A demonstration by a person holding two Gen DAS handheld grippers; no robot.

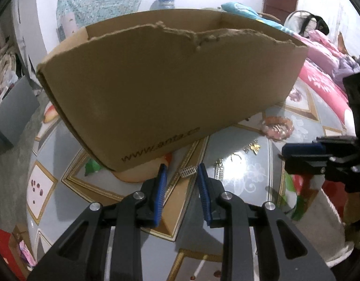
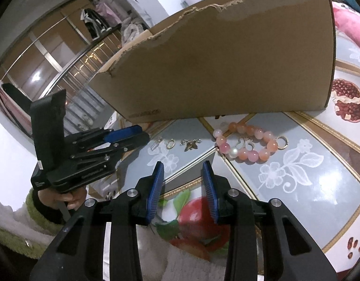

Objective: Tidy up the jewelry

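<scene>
Jewelry lies on a patterned table in front of a torn cardboard box. A pink and orange bead bracelet has gold pieces inside its loop. Left of it lie a gold butterfly brooch, a gold hoop and a small crystal piece. My right gripper is open and empty, short of the brooch. In the left wrist view a small silver band lies on the table just beyond my open left gripper, untouched by the pads. The box fills that view.
The right gripper enters the left wrist view from the right, near the bracelet and brooch. The left gripper, held by a hand in a green cuff, is at the left. A pink quilt lies beyond the table.
</scene>
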